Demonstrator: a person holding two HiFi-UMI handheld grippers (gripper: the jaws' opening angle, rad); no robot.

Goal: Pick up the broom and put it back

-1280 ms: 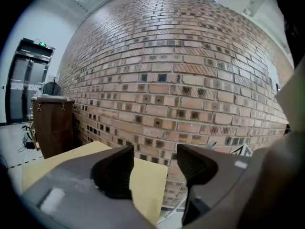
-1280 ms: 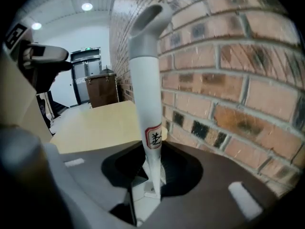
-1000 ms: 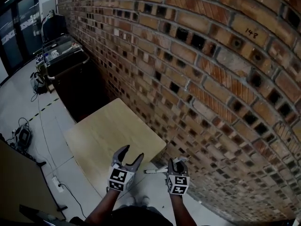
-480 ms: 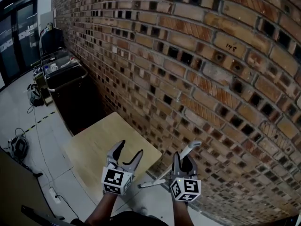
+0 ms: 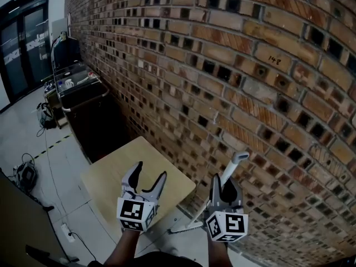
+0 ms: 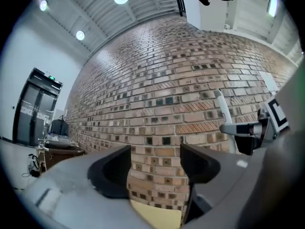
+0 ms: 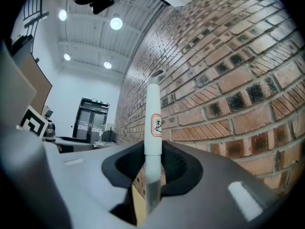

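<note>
Reddish-brown and tan all over the perforated brick wall (image 5: 250, 65), dotted with dark square holes, and the wood-grain tabletop (image 5: 111, 177) shows pale yellow. The slim white plastic broom handle (image 7: 153, 123) carries a red-bordered label with a dark character. The grey left gripper (image 5: 149, 174) and grey right gripper (image 5: 224, 188) show black pads and black-and-white marker cubes.

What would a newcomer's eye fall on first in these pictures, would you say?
The brick wall fills most of the head view. At the bottom right, the right gripper has its jaws shut on a white broom handle that stands up close beside the wall. To its left, the left gripper is open and empty over a pale wooden table.
</note>
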